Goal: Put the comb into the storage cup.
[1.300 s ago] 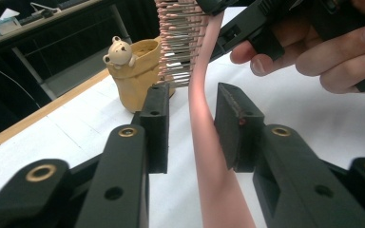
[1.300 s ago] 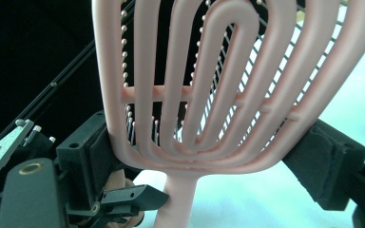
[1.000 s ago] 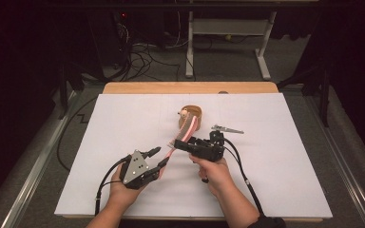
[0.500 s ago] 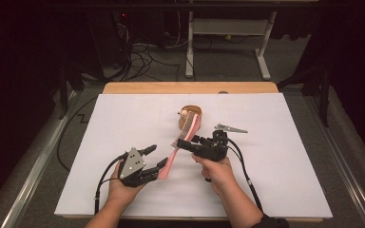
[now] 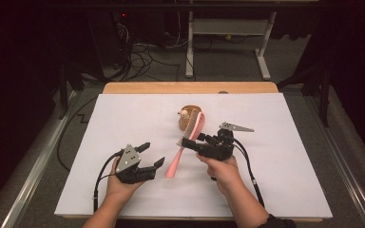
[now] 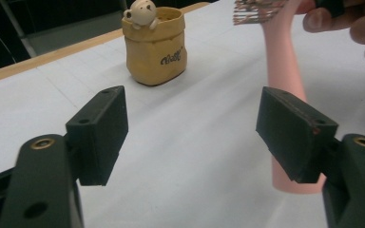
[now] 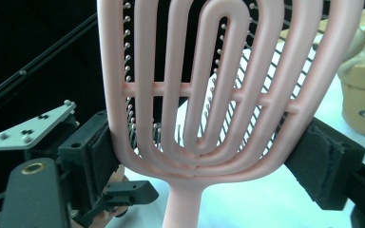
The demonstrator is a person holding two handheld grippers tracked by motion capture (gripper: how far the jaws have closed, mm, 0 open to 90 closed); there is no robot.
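- The right tool (image 5: 190, 140) is clamped on the pink hairbrush (image 5: 186, 145), held above the counter (image 5: 285, 190) beside the yellow cup (image 5: 185, 117).
- The left tool (image 5: 148, 155) stands apart, empty.
- Likely step: guide the handle down into the cup, keeping the clamp firm.

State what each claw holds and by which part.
Right claw grips the pink vented plastic hairbrush by the lower sides of its head. Left claw is open, holding nothing.
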